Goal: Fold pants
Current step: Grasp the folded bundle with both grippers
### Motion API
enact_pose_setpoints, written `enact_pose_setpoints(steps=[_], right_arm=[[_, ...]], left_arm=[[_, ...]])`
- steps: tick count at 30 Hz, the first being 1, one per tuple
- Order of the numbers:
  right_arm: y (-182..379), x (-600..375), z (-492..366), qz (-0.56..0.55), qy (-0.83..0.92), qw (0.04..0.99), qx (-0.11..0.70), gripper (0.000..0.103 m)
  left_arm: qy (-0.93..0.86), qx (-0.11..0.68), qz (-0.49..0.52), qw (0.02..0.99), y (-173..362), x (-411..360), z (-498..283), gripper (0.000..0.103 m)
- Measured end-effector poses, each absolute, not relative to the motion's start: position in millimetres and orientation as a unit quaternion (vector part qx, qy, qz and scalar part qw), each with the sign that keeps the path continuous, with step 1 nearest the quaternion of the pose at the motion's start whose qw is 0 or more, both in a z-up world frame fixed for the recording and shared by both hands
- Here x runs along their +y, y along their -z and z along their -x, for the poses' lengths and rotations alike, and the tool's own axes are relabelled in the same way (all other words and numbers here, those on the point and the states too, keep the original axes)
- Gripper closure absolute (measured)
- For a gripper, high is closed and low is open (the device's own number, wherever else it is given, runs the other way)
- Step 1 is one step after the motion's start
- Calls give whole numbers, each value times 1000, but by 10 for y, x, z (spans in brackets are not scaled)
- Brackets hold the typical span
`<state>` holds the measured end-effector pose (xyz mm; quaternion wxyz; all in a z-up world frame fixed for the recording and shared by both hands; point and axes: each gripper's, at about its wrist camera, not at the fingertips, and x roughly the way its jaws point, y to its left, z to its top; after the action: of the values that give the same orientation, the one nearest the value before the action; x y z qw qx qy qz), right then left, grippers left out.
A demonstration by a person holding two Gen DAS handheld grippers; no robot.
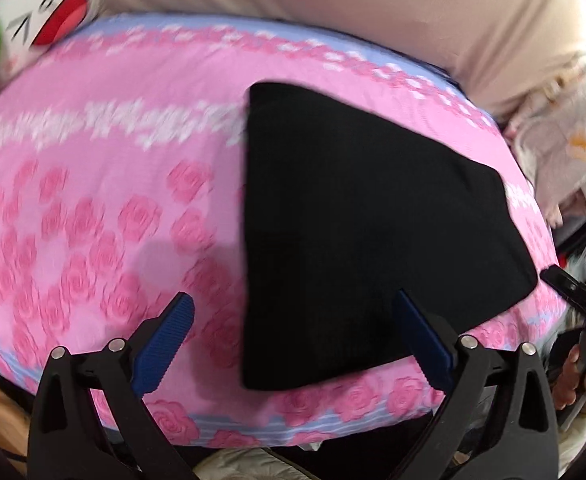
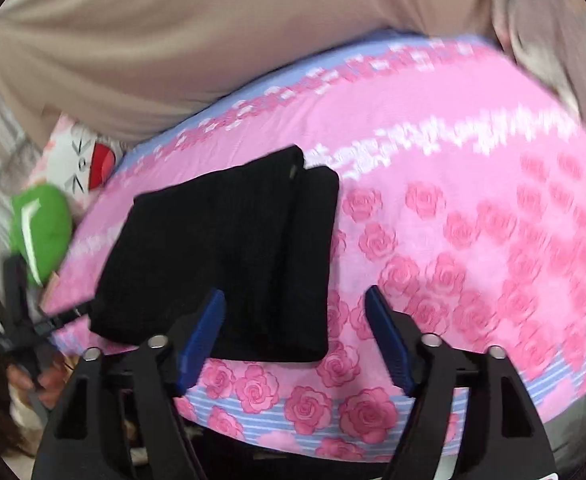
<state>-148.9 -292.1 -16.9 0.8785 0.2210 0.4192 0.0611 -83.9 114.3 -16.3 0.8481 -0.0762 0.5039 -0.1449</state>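
The black pants [image 1: 357,232] lie folded into a compact flat bundle on a pink rose-patterned bed cover [image 1: 105,184]. In the right wrist view the pants [image 2: 233,256] show a stepped, layered right edge. My left gripper [image 1: 293,304] is open and empty, held above the pants' near edge. My right gripper [image 2: 295,300] is open and empty, above the pants' near right corner. The other gripper and the hand holding it show at the right edge of the left view [image 1: 577,300] and at the left edge of the right view [image 2: 25,320].
A beige curtain or wall [image 1: 333,12] rises behind the bed. A white plush with a red mouth [image 1: 49,12] and a green plush [image 2: 43,228] lie at the bed's left side. Pale bedding [image 1: 565,140] is heaped at the right. The cover's striped front edge [image 2: 313,412] is near.
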Motion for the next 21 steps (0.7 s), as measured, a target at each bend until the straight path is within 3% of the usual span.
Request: enact_pose_setpoints(steps=[4, 8, 10, 11, 12, 14, 16, 18, 21], right_arm=[[395, -2902, 1355, -265, -104, 851, 440, 25], [581, -2759, 1163, -273, -122, 833, 466, 22], [565, -2681, 1095, -259, -112, 842, 460, 37], [533, -2665, 1094, -251, -108, 847, 456, 59], [450, -2659, 1118, -250, -113, 851, 447, 64], [288, -2655, 1217, -246, -120, 861, 430, 65], [258, -2633, 1275, -237, -127, 861, 432, 64], [386, -2635, 1252, -228, -115, 854, 454, 53], [605, -2754, 1223, -269, -114, 833, 469, 42]], left_arm=[[178, 528, 131, 820, 330, 1168, 774, 5], [177, 521, 116, 827, 340, 1044, 701, 7], [195, 525, 122, 819, 307, 978, 650, 31], [189, 528, 117, 820, 276, 969, 645, 40], [182, 523, 107, 825, 218, 955, 650, 53], [180, 512, 83, 836, 78, 943, 722, 62], [179, 516, 67, 835, 51, 939, 771, 59], [176, 531, 70, 826, 155, 947, 751, 25], [175, 545, 103, 814, 352, 986, 661, 5]])
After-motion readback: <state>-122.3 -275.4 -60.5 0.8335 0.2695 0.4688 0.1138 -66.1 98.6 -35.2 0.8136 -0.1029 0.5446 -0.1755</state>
